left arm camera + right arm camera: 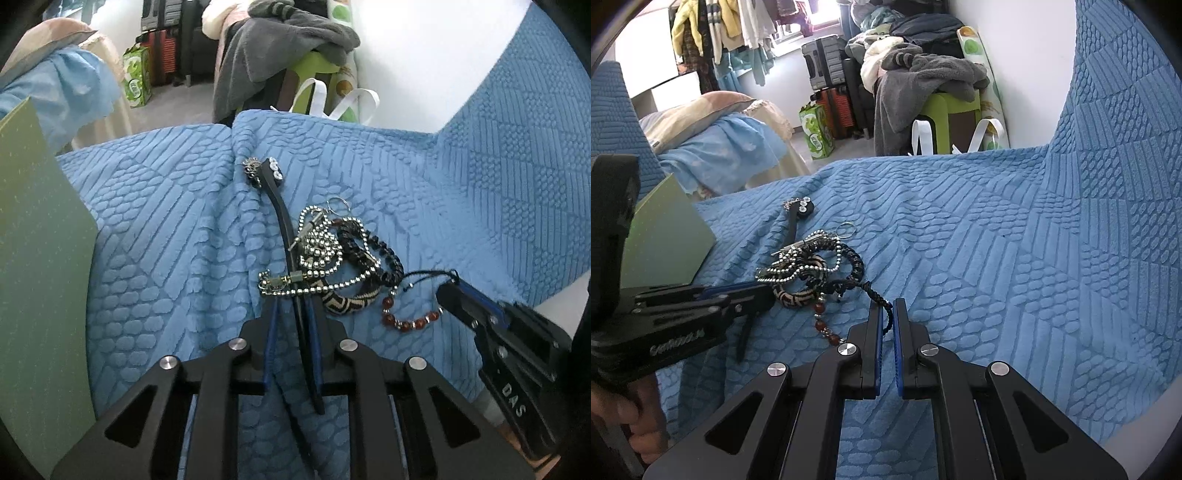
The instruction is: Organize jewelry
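Left gripper (291, 306): we see it clamped on the black strap (282, 221).
Right gripper (887, 310): we see it pinching the dark cord (877, 295) of the red bead bracelet (410, 321).
Jewelry pile (332, 254): tangled on the blue blanket (166, 229), between both grippers.
Green board (33, 258): left of the pile.

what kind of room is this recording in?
Most likely a lived-in bedroom. The jewelry lies on a blue textured bedspread; behind it are a pillow, stacked suitcases and clothes hanging by the window, plus a pile of laundry on a green stool.
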Motion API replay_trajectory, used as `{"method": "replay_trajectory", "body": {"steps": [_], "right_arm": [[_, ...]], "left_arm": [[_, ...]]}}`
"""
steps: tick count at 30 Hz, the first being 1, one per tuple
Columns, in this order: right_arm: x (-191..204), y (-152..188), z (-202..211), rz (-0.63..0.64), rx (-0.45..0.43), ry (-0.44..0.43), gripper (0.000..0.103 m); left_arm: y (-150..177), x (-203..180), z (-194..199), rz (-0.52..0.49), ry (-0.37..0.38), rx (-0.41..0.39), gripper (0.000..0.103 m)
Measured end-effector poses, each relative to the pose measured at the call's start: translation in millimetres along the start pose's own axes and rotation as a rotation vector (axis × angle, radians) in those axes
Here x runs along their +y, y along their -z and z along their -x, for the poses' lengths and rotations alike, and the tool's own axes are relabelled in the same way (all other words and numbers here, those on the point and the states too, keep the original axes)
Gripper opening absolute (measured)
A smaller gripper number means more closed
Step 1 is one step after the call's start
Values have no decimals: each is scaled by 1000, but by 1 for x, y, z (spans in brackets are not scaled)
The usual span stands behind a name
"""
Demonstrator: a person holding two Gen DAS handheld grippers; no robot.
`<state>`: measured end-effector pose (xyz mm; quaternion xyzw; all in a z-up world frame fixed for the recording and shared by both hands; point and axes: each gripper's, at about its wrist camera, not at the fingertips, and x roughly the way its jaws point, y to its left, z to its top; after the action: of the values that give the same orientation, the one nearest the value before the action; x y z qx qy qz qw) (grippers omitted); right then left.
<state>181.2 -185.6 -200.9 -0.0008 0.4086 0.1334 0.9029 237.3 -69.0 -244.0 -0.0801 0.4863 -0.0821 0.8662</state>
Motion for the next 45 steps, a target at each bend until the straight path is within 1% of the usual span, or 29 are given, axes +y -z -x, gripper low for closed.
{"method": "replay_trajectory", "body": {"steps": [2,3,5,7,9,13,16,24,25,28,30,34,39,42,45], "right_arm": [[1,1,2,-1,-1,0,3],[1,1,3,0,-1,1,3],[3,0,8,1,-6,5,3],[4,-2,13,11,-15,14,3],[5,-4,20,5,-26,13,3],[7,-10,30,-6,-38,15,3],[11,-19,41,-6,-62,15,3],[20,-47,70,-15,-119,6,3],[21,-51,75,-18,-124,3,3],[23,-61,83,-21,-137,-5,3],[24,-69,89,-23,-146,-8,3],[26,-83,103,-37,-158,-24,3],[28,-94,115,-47,-157,-46,3],[28,-90,113,-50,-125,-53,3],[37,-80,99,-36,-66,-139,4]], "left_arm": [[0,-2,0,-1,-13,-5,14],[2,-2,2,0,-20,-7,8],[1,-2,6,7,-29,-15,6],[0,-1,14,8,-16,-30,5],[-3,-2,23,4,-30,-52,5],[-9,-1,47,17,-11,-81,5],[-12,-2,65,17,-9,-107,5],[-19,0,118,35,41,-168,5],[-21,-1,122,37,44,-166,5],[-26,-2,133,38,52,-141,5],[-27,0,139,50,65,-107,5],[-24,12,146,114,90,-15,5],[-11,19,146,149,69,86,5],[-2,18,146,156,79,107,5],[5,16,149,151,97,109,5]]}}
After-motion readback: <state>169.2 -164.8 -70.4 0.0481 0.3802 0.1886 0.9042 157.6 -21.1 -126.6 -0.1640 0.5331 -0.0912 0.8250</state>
